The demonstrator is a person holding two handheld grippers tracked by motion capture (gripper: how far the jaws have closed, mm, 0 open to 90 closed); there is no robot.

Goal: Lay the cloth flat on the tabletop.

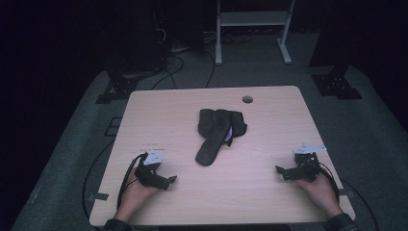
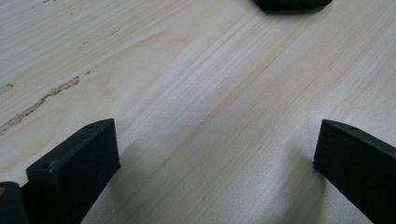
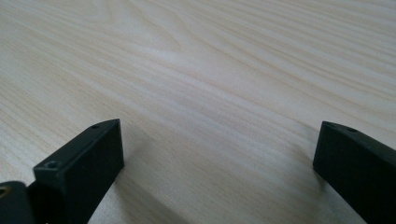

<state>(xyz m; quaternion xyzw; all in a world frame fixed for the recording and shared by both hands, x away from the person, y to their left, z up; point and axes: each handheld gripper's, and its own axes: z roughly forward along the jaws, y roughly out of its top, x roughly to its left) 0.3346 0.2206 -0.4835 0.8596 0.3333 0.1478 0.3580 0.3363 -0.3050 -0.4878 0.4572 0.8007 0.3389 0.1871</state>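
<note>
A dark cloth pouch (image 1: 217, 134) lies near the middle of the table (image 1: 269, 192), with a bit of purple showing at its right edge. Its wide, bunched end points toward 12 o'clock and a narrow flap runs down toward 7 o'clock, so the long axis leans slightly left of straight ahead.

The left gripper (image 1: 169, 181) rests on the near left of the table, jaws spread wide with nothing between them; the pouch lies at about 1 o'clock from it. In the left gripper view the jaws frame bare wood, and the dark tip of the pouch (image 2: 293, 4) peeks in at the top edge.

The right gripper (image 1: 282, 172) sits on the near right, jaws also wide and empty, with the pouch at about 10 o'clock from it. The right gripper view looks over plain tabletop (image 3: 210, 84).

The narrow flap ends closer to the left gripper, so that hand looks to have the shorter reach. Nothing stands between either tool and the pouch; a small round hole (image 1: 247, 99) sits beyond it at 1 o'clock.
</note>
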